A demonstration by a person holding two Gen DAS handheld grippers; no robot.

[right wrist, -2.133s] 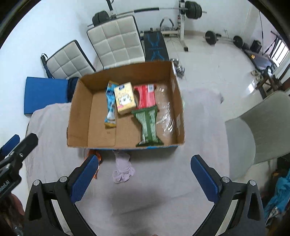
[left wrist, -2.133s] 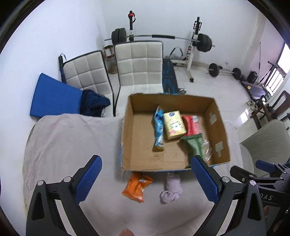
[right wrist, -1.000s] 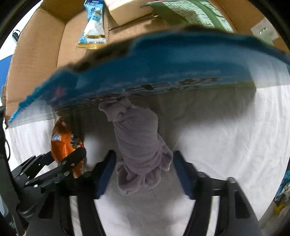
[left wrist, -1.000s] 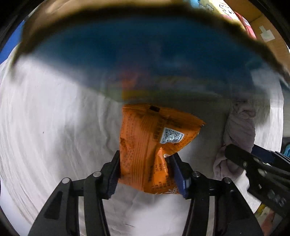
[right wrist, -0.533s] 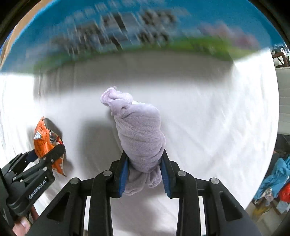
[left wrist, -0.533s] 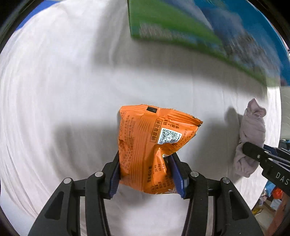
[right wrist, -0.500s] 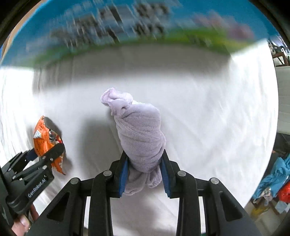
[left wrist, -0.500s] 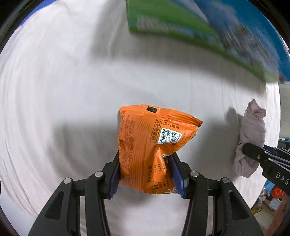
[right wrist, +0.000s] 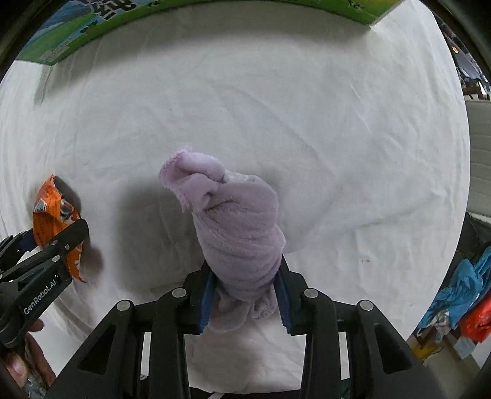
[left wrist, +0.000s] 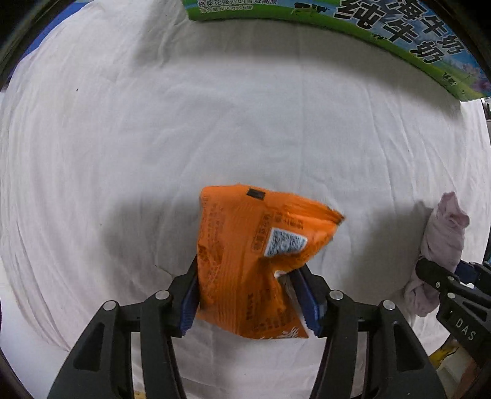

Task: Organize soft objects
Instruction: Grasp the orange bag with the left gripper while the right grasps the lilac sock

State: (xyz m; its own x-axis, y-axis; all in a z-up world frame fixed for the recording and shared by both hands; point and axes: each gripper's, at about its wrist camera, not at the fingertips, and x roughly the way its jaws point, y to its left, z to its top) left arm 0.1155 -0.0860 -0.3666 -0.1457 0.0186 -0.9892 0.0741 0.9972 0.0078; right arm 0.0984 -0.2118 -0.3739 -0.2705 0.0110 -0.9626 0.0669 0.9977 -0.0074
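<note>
My left gripper (left wrist: 251,299) is shut on an orange snack packet (left wrist: 257,257) and holds it above the white cloth. The packet also shows at the left of the right wrist view (right wrist: 55,214). My right gripper (right wrist: 245,299) is shut on a rolled lilac cloth (right wrist: 236,227), which stands up between the fingers. The lilac cloth also shows at the right edge of the left wrist view (left wrist: 442,245). The printed green and blue outer wall of the cardboard box (left wrist: 383,27) runs along the top of both views (right wrist: 92,27).
A white cloth (left wrist: 153,138) covers the table under both grippers. The table's right edge shows in the right wrist view, with coloured clothes (right wrist: 460,300) on the floor beyond it.
Both grippers closed on their objects, the left on the orange packet and the right on the lilac cloth. Since half a second ago both have drawn back a little from the box wall.
</note>
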